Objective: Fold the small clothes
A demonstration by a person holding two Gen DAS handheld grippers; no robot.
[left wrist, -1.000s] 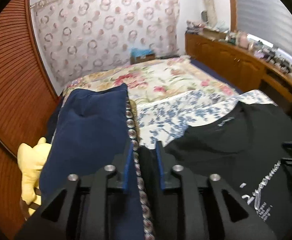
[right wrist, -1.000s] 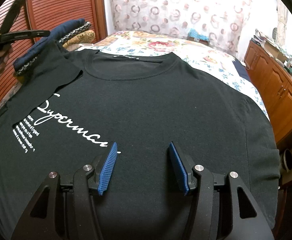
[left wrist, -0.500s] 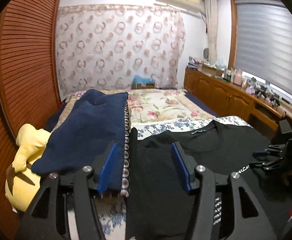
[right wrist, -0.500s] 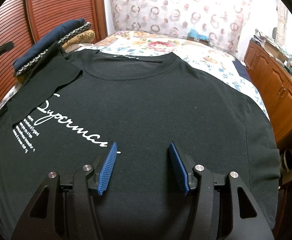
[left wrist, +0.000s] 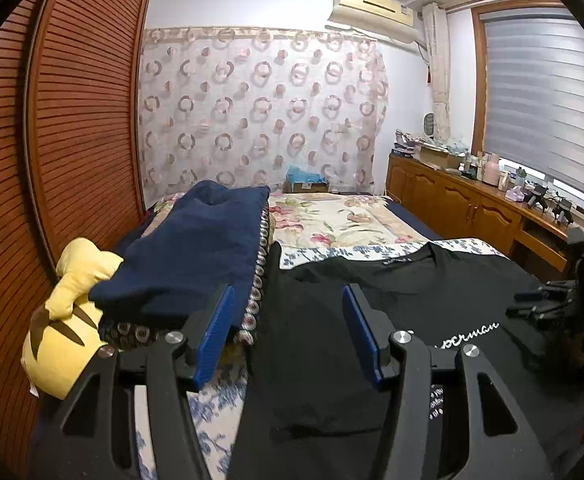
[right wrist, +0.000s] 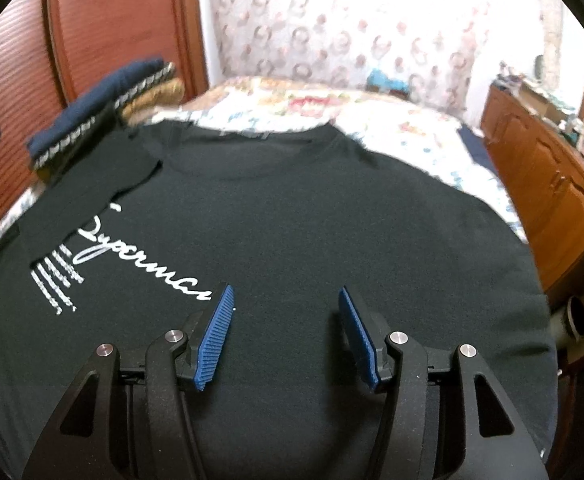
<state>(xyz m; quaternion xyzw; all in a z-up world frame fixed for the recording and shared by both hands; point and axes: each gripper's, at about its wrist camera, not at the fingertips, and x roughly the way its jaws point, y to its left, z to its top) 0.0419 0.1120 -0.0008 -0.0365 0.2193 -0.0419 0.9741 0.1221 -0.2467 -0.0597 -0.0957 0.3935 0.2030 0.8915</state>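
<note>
A black T-shirt (right wrist: 312,220) with white script lettering lies flat, front up, on the bed. Its left sleeve (right wrist: 92,184) is folded inward over the chest. My right gripper (right wrist: 286,291) hovers open over the shirt's lower middle, with nothing between its blue pads. In the left wrist view, my left gripper (left wrist: 288,292) stands open above the folded sleeve (left wrist: 304,340) at the shirt's left edge, and its pads are clear of the cloth. That view also shows the right gripper (left wrist: 552,304) at the far right, over the shirt (left wrist: 412,280).
A folded navy stack (left wrist: 196,248) with a patterned trim sits just left of the shirt, a yellow plush toy (left wrist: 72,320) beside it. A louvred wooden door (left wrist: 52,140) runs along the left. A wooden cabinet (left wrist: 472,208) lines the right. The floral bedspread (left wrist: 332,220) stretches beyond the collar.
My left gripper let go of the sleeve, opened and drew back from the navy stack. The sleeve now lies folded on the shirt. The right gripper stayed put.
</note>
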